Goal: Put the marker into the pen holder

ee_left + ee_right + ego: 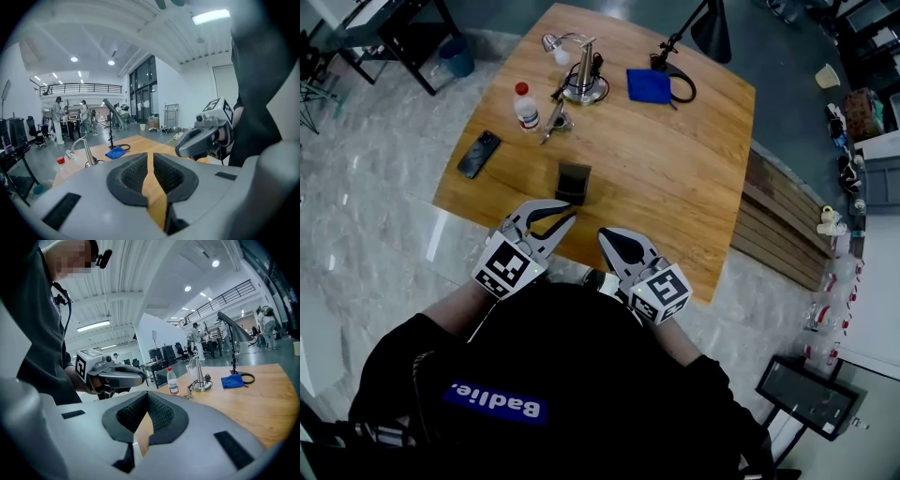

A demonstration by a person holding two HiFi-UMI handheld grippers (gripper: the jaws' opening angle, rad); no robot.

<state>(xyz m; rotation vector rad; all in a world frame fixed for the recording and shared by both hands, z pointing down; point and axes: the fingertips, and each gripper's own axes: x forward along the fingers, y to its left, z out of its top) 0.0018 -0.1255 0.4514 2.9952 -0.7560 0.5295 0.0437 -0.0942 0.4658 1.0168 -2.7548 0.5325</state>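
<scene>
Your left gripper [571, 216] and right gripper [606, 236] hover at the near edge of the table [675, 178], each with its jaws drawn narrow and nothing between them. Just beyond the left one stands the dark pen holder [573, 181]; its contents cannot be made out. Farther off, what appears to be the marker [551, 128] lies outside the holder, just right of the bottle [526, 108].

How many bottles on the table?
1. A red-capped bottle stands on the far left of the table, between the phone and the lamp base; no others show there.
</scene>
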